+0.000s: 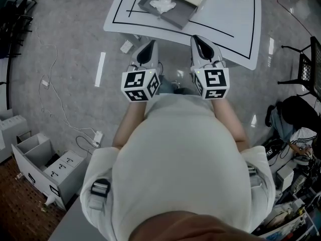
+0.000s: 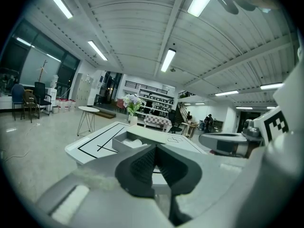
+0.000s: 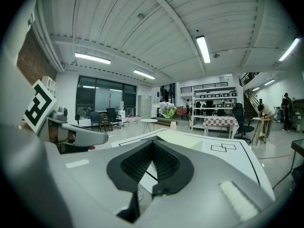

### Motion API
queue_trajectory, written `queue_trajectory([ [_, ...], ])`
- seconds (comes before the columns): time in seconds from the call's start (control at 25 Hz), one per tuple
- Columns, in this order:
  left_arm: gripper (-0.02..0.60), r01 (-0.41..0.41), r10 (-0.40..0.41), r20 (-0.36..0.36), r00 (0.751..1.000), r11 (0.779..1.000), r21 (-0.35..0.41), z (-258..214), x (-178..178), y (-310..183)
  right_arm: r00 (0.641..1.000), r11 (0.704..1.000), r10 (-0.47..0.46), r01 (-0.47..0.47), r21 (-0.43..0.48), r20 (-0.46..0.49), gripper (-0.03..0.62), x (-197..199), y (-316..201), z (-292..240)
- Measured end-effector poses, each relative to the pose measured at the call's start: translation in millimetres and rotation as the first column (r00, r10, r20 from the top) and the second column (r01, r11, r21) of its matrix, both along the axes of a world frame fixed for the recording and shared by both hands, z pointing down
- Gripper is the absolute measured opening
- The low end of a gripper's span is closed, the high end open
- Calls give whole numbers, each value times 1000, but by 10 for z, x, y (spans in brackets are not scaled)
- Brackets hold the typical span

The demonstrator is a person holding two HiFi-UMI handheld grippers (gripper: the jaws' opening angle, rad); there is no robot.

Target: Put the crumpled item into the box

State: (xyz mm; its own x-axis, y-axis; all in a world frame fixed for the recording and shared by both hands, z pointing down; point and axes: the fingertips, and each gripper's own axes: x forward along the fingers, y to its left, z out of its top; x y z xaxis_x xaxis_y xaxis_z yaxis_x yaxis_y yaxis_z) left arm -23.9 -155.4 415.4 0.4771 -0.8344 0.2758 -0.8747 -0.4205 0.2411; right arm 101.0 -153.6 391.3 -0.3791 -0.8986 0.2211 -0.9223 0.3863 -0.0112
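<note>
White crumpled item [image 1: 163, 4] inside the box [image 1: 173, 19], well ahead of left tool [image 1: 149, 48] and right tool [image 1: 199, 40], both closed, empty

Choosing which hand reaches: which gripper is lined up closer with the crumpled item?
The left gripper: the crumpled item in the box lies almost straight ahead; the right gripper sits farther aside.

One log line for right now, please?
left gripper: shut, empty | right gripper: shut, empty | crumpled item: inside box | box: on table

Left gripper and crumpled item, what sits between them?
Head view: only bare table and the near wall of the box between left gripper and crumpled item.
</note>
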Motion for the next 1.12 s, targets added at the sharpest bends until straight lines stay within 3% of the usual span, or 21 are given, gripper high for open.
queue_trajectory([
  [1.12, -2, -16, 16, -26, 1000, 1000, 2, -28, -51, 17, 1000, 999, 13, -14, 37, 10, -2, -77, 169, -94],
])
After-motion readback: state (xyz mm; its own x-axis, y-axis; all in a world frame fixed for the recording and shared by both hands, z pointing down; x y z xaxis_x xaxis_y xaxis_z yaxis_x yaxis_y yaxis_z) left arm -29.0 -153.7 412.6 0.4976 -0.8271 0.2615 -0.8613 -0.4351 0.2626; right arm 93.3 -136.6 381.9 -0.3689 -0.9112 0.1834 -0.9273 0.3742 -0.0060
